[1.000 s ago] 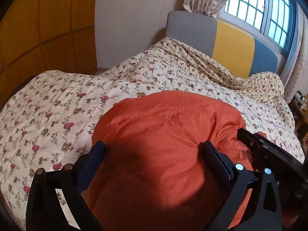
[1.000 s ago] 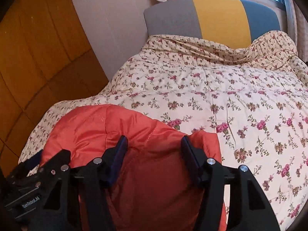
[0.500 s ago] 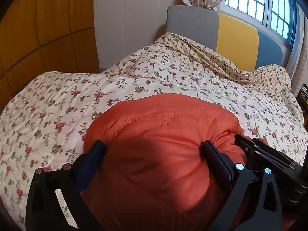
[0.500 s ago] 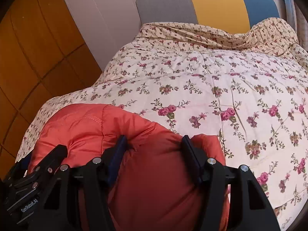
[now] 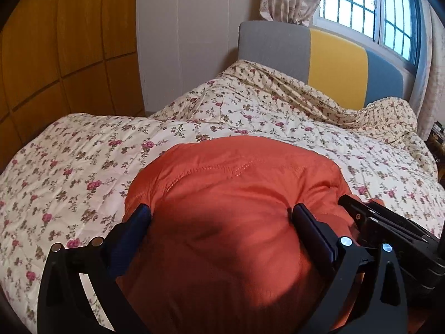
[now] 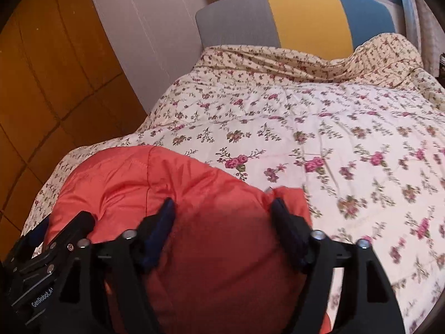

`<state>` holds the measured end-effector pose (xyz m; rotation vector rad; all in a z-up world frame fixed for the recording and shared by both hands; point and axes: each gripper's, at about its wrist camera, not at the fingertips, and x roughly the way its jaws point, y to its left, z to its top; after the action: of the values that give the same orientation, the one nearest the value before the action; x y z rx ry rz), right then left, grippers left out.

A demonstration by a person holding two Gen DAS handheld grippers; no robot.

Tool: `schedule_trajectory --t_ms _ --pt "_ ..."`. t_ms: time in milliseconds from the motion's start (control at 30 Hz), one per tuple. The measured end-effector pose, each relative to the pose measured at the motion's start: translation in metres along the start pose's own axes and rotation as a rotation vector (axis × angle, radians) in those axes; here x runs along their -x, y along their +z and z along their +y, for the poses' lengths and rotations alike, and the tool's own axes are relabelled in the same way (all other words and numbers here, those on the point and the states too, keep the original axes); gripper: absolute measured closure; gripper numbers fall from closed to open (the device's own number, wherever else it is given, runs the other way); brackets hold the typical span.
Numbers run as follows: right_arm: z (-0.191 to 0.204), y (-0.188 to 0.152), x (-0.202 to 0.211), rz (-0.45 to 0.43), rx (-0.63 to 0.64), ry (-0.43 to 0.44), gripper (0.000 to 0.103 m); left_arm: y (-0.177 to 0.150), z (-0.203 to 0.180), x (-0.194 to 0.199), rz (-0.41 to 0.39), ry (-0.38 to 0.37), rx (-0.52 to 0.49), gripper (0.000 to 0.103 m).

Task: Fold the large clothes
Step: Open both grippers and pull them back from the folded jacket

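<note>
A puffy orange padded garment (image 5: 236,183) lies bunched on the floral quilt at the near end of the bed; it also shows in the right wrist view (image 6: 155,183). My left gripper (image 5: 221,217) is wide open with its fingers straddling the garment's bulk, pressed against it. My right gripper (image 6: 224,211) is wide open too, its fingers around the garment's right part. The right gripper's body shows at the right edge of the left view (image 5: 389,231); the left gripper's body shows at the lower left of the right view (image 6: 47,264). The garment's near part is hidden under the grippers.
The floral quilt (image 6: 333,128) covers the whole bed. A grey, yellow and blue headboard (image 5: 328,58) stands at the far end under a window (image 5: 367,8). Orange wooden wardrobe panels (image 5: 55,41) stand to the left. A dark shelf (image 5: 438,136) sits at the right edge.
Both grippers have moved forward and lower against the garment. The garment has been pushed along the bed and bulges higher between the fingers. Both stay open.
</note>
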<state>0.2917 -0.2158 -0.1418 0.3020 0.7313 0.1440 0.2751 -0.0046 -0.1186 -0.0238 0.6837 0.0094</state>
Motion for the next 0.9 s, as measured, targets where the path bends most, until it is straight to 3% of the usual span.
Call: schedule_trajectory --t_ms 67,200,333,533,767,900 --pt "0.000 -0.003 0.013 -0.006 -0.009 0.006 0.025 -0.001 0.003 0.010 0.001 -0.028 0.013 0.003" --pt "-0.006 -0.010 0.043 -0.003 -0.067 0.036 0.008 -0.012 0.011 0.039 -0.007 -0.075 0.044 0.003" --pt "-0.011 -0.030 0.074 0.012 -0.112 0.092 0.002 -0.031 0.022 0.073 -0.034 -0.047 0.061 0.003" --pt "-0.001 -0.057 0.121 0.002 -0.057 0.083 0.002 -0.058 0.044 0.116 -0.047 -0.058 0.096 0.003" --pt "0.014 -0.087 0.173 0.002 0.030 0.014 0.002 -0.086 0.053 0.157 -0.032 -0.006 0.098 0.003" --pt "0.019 -0.107 0.198 -0.002 0.046 0.021 0.002 -0.099 0.050 0.175 -0.020 0.039 0.091 0.003"
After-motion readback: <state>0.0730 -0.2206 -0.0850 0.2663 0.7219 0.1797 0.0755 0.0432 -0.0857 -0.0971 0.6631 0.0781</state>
